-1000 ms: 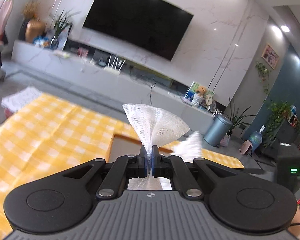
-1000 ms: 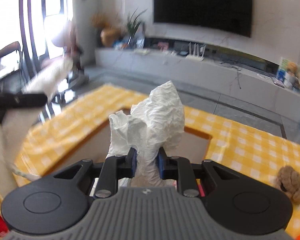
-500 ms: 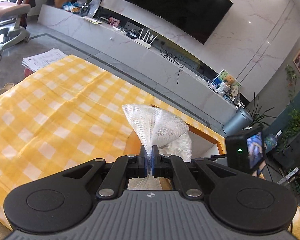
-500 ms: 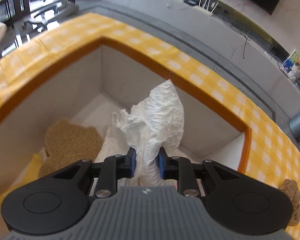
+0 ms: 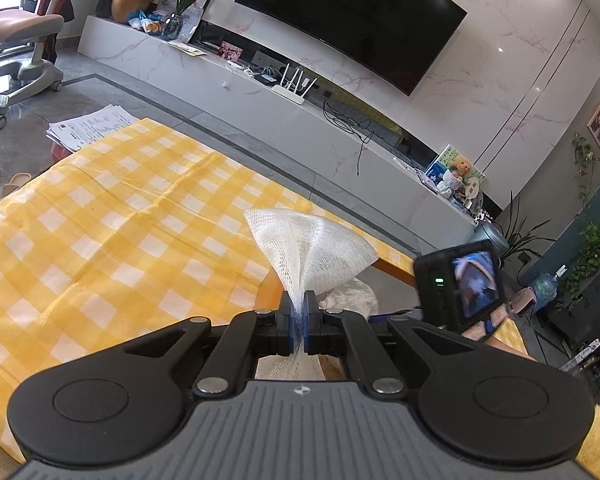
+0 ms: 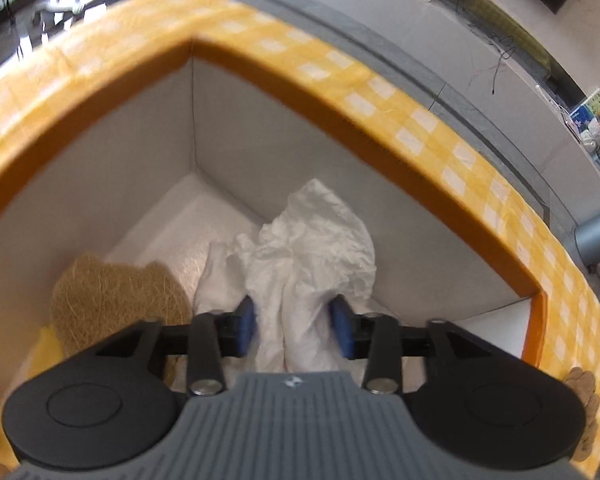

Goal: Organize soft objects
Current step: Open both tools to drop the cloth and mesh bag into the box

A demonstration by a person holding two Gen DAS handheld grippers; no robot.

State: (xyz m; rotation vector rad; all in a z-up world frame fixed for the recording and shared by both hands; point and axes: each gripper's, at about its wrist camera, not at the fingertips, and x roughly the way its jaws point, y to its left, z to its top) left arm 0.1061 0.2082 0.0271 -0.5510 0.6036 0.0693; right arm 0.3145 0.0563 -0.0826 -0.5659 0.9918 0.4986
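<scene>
My left gripper (image 5: 299, 309) is shut on a white mesh cloth (image 5: 308, 250) that fans out above the fingers, held above the yellow checked table (image 5: 100, 216) beside the orange-rimmed storage box (image 5: 392, 266). My right gripper (image 6: 294, 322) is open inside the box (image 6: 260, 148); a crumpled white cloth (image 6: 312, 248) stands between its spread fingers (image 6: 245, 322). A tan fibrous pad (image 6: 116, 300) lies on the box floor at the left. The right gripper's camera (image 5: 458, 284) shows in the left wrist view.
The box has grey inner walls and an orange rim (image 6: 380, 120). A brown knotted rope object (image 6: 584, 396) lies on the cloth right of the box. A TV (image 5: 352, 20), a long marble console (image 5: 260, 92), an office chair (image 5: 16, 40) and papers (image 5: 88, 126) lie beyond the table.
My right gripper went down into the box with the crumpled white cloth and its jaws have opened, letting go. My left gripper still holds the mesh cloth and tilted down toward the table.
</scene>
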